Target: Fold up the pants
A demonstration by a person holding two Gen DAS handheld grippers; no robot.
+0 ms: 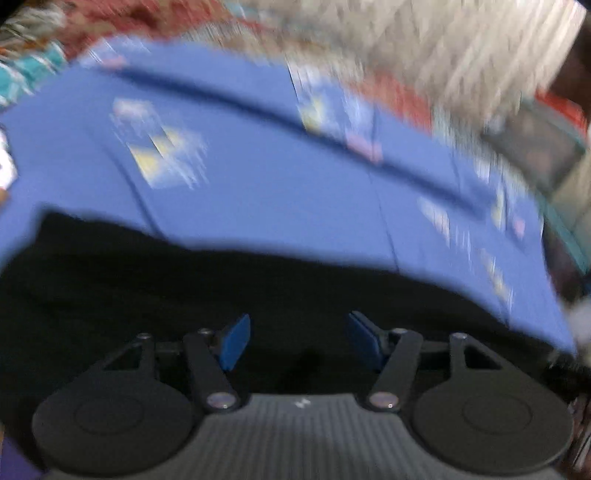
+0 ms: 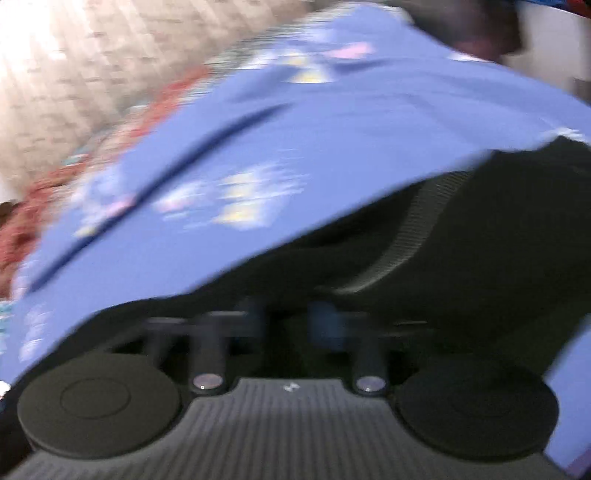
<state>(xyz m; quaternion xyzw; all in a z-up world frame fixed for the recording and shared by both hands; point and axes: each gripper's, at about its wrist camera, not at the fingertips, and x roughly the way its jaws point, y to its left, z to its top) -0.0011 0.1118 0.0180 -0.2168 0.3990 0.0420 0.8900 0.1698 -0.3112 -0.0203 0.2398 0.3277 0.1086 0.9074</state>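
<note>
Black pants [image 1: 221,291] lie on a blue printed sheet [image 1: 258,177]. In the left wrist view the dark cloth fills the lower half under my left gripper [image 1: 297,339], whose blue pads stand wide apart with nothing between them. In the right wrist view the pants [image 2: 461,258] show a ribbed waistband [image 2: 417,236] at the right. My right gripper [image 2: 286,319] sits just over the cloth. Its blue pads are blurred with a gap between them, and nothing is gripped. Both views are motion-blurred.
The blue sheet [image 2: 295,129] with pale printed patches covers the surface. A red patterned rug [image 1: 110,22] and a beige woven surface [image 1: 461,48] lie beyond it. A dark framed object [image 1: 535,147] sits at the far right.
</note>
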